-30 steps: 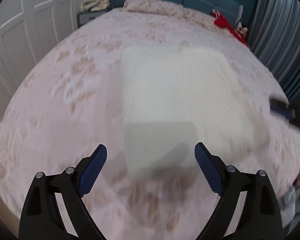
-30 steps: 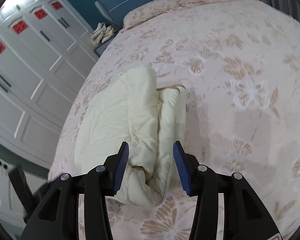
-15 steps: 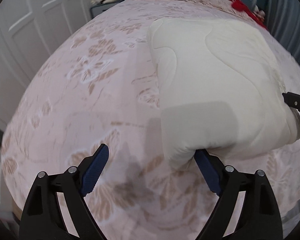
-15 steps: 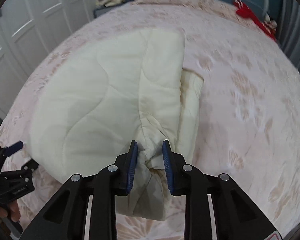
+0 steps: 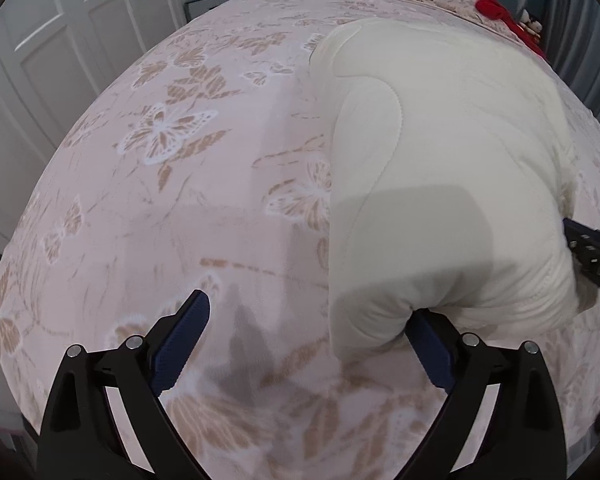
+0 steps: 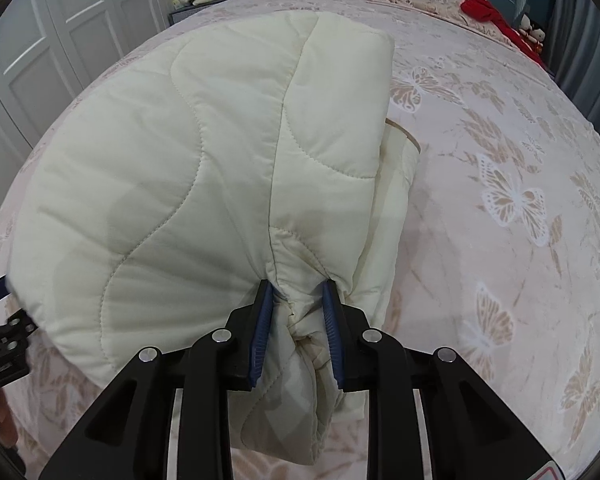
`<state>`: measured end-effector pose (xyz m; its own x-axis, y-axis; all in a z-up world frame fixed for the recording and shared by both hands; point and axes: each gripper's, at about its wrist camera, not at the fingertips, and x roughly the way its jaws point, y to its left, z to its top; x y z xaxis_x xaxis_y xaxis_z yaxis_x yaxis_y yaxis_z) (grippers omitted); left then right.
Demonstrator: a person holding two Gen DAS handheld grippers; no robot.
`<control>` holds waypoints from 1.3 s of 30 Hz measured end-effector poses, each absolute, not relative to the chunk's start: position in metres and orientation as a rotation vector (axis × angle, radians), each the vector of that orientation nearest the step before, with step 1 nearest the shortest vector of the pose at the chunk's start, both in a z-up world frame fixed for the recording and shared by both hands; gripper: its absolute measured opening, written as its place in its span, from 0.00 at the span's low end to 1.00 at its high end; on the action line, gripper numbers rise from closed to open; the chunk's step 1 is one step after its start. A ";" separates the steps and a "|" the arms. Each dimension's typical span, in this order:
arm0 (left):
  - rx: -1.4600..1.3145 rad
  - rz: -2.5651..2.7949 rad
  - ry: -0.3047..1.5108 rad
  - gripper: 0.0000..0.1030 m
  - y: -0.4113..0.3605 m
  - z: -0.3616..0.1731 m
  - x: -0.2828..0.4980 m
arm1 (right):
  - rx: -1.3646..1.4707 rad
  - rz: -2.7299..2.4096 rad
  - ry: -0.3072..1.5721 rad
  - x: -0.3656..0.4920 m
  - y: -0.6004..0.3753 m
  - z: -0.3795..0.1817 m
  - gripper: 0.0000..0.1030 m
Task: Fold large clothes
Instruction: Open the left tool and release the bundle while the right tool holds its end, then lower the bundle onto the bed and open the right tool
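Left wrist view: left gripper (image 5: pixel 304 344) spread wide over the bed (image 5: pixel 188 208), nothing clamped; jaws just now opening further. Right pad tucked under the near-left corner of the cream quilted garment (image 5: pixel 440 184), left pad over bare bedspread, apparently lined up to bite that corner for the next fold. Garment puffy, padded, wavy stitch lines, lying toward the bed's near right side. Bedspread soft pink, butterfly print. Right wrist view: right gripper (image 6: pixel 298 320) pinched narrow on a bunched wad of the garment's near edge, jaws having closed in over the last second, fabric squeezed between the blue ribbed pads (image 6: pixel 263 320). Hold likely anchors that corner. Folded layers stacked; thick rounded edges. Red cloth (image 6: pixel 488 10) far right corner.
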<state>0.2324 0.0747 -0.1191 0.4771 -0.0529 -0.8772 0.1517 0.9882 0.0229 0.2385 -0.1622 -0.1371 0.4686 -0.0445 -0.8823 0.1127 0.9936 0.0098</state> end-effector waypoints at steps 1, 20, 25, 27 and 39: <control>0.094 -0.124 1.063 0.85 0.075 -0.114 0.228 | 0.069 -0.098 1.084 0.240 -0.163 -0.136 0.21; 0.125 -0.133 1.045 0.84 0.023 -0.088 0.218 | 0.075 -0.061 1.126 0.179 -0.154 -0.114 0.05; 0.097 -0.128 1.069 0.84 0.024 -0.102 0.218 | 0.111 -0.070 1.143 0.184 -0.157 -0.136 0.03; 0.106 -0.125 1.066 0.84 0.022 -0.104 0.218 | 0.093 -0.076 1.144 0.186 -0.154 -0.140 0.03; 0.123 -0.082 1.064 0.87 0.013 -0.108 0.213 | 0.121 -0.088 1.146 0.193 -0.154 -0.143 0.03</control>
<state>0.2126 0.0131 -0.1084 0.4833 -0.0076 -0.8754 0.1266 0.9901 0.0614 0.1926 -0.1540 -0.1430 0.4094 -0.0081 -0.9123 0.1318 0.9900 0.0504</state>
